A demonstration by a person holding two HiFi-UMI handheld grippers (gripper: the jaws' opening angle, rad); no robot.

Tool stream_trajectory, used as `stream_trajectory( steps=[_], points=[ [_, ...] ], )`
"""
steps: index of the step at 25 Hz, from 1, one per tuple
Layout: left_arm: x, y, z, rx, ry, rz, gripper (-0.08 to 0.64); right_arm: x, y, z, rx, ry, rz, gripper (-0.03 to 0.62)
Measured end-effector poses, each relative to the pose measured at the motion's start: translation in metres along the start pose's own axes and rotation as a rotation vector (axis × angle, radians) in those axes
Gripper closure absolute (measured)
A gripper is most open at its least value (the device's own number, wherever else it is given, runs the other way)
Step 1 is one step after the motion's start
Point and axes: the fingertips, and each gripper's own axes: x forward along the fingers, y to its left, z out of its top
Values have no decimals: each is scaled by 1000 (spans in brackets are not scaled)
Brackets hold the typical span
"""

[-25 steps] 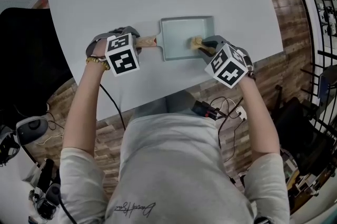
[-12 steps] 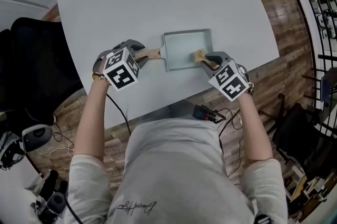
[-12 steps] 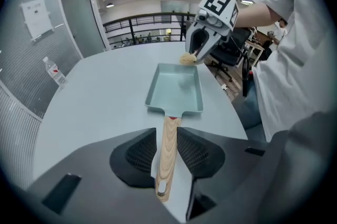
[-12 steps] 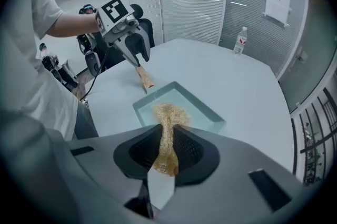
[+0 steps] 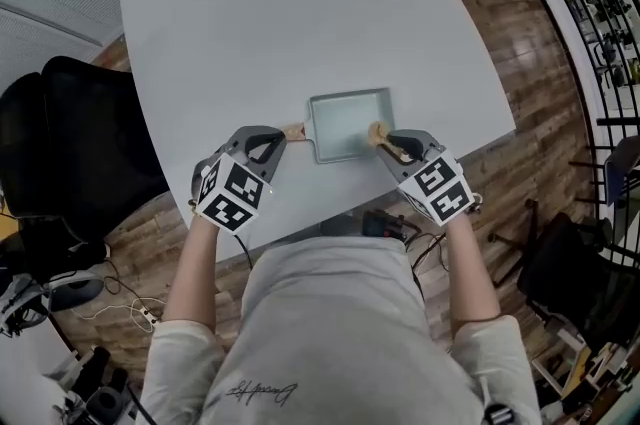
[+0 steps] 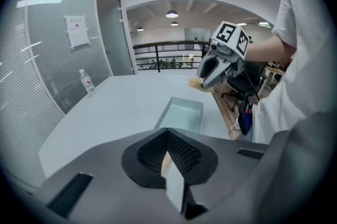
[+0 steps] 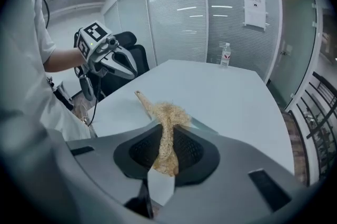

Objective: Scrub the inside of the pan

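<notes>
**Evidently off the pan: brush clamped, handle ungripped**

We noted the pale blue-grey rectangular metal pan (image 5: 345,127) flat on the white tabletop (image 5: 300,13), near the edge closest to the person. Its short wooden handle (image 5: 294,131) pointed left.

The right gripper (image 5: 395,145) was clamped on the stem of a straw-coloured fibre scrubbing brush (image 7: 167,115). The bristles hung over the pan's right rim rather than pressing inside. We judged the grip kept ready for scrubbing.

The left gripper (image 5: 279,136) hung just beside the handle end. Its jaws had just been closing and met with nothing caught between them. The handle showed only past the tips. We judged the pan unsteadied, so a stroke might slide it.

Around:
- a clear plastic water bottle (image 7: 225,54) far across the table
- a black office chair (image 5: 70,143) to the left
- loose cables (image 5: 432,213) on the wood-plank floor (image 5: 520,33)

Nothing stood between brush and pan.
</notes>
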Motion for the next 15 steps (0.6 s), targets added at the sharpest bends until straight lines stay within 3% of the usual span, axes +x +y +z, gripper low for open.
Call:
stream_trajectory(
  steps=[6,10,15],
  points=[
    [-18,-8,28,-233,-232,128,549,-17,17,21,46,-97,1,515],
    [-31,-5,29,-334,-316,210,549,-21,29,34,116,-169,19,515],
    [-41,-3,37,-412,-395,248,549,-21,36,46,116,-212,-3,515]
  ],
)
